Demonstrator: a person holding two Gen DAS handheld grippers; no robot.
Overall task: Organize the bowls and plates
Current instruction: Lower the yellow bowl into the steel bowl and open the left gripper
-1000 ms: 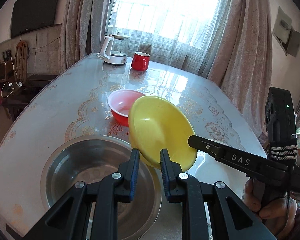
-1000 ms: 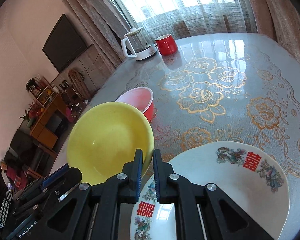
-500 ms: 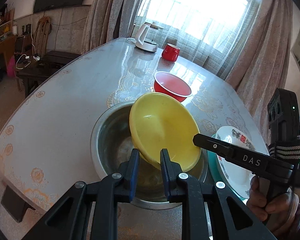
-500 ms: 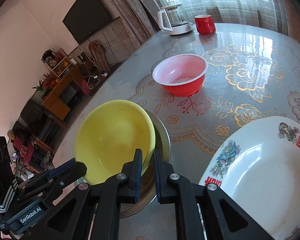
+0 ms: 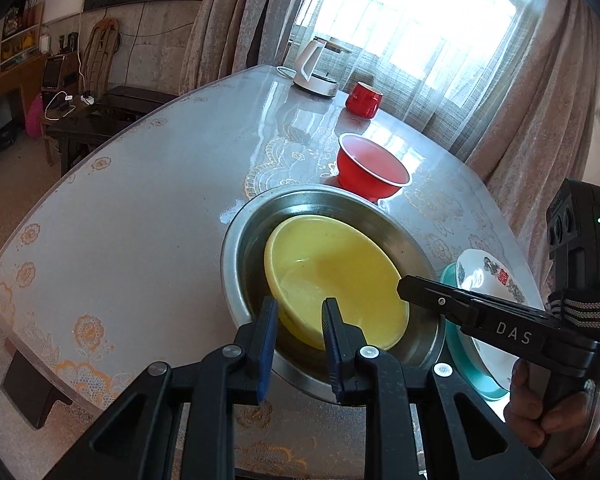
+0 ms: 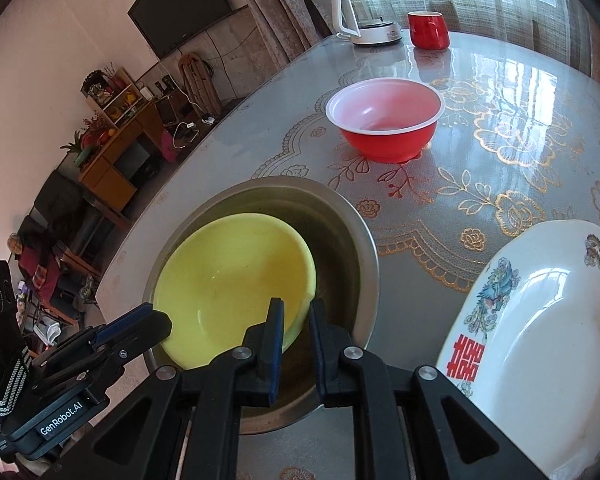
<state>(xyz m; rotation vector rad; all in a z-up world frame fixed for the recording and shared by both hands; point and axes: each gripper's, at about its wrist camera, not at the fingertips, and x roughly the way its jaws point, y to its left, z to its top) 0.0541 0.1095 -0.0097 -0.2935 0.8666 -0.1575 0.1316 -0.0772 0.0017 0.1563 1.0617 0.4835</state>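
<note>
From my left wrist, my left gripper point(image 5: 300, 308) points down over the near edge of a steel basin point(image 5: 236, 240) on the bench point(image 5: 120, 220). Its jaws stand narrow and are closed on the near rim of the yellow bowl point(image 5: 332, 276), one finger outside the rim and one inside. The yellow bowl sits inside the steel basin, slightly tilted, with its near side toward me. My right gripper point(image 5: 410, 285) comes in from the right, its tip at the bowl's right rim, and my hand point(image 5: 540, 412) wraps its handle. Just behind the basin stands a red bowl point(image 5: 370, 168), upright. Farther back, near the curtained window, are a red mug point(image 5: 363, 99) and a white kettle point(image 5: 314, 70). To the right of the basin, a white patterned plate point(image 5: 488, 276) lies on a teal plate point(image 5: 480, 384), partly hidden by my right gripper.

From my right wrist, the jaws of the right gripper are narrow too, with the bowl's rim running between them: one finger over the yellow inside, the other outside it, above the basin's dark wall. The bowl lies low in the basin. My left gripper enters from the lower left, its tip at the bowl's other edge. The red bowl stands apart beyond the basin, and the white plate fills the lower right, beside the basin.
</note>
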